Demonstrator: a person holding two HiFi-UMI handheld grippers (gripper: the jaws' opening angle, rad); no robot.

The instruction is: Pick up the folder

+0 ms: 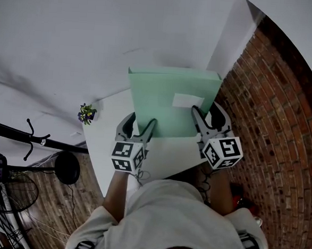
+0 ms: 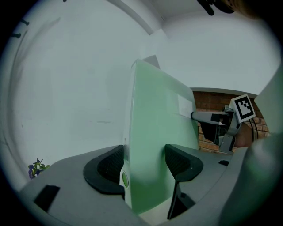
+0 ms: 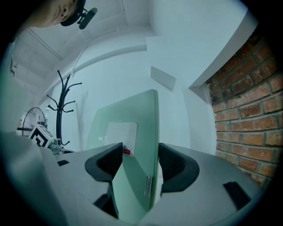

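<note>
Left gripper point(image 1: 141, 126) and right gripper point(image 1: 207, 117) both clamped on folder point(image 1: 168, 103), near edge — it stands upright, spanning between them.

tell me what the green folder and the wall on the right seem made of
The folder: probably stiff plastic or coated card, smooth pale green with a soft sheen; it stands flat without sagging. The wall: rough matte red brick, mortar joints visible.

grey handheld grippers, pale clothing
left gripper point(image 1: 141, 126) and right gripper point(image 1: 208, 117): black ribbed pads, white cubes point(image 1: 127, 156) bearing black square markers, thin cables.
</note>
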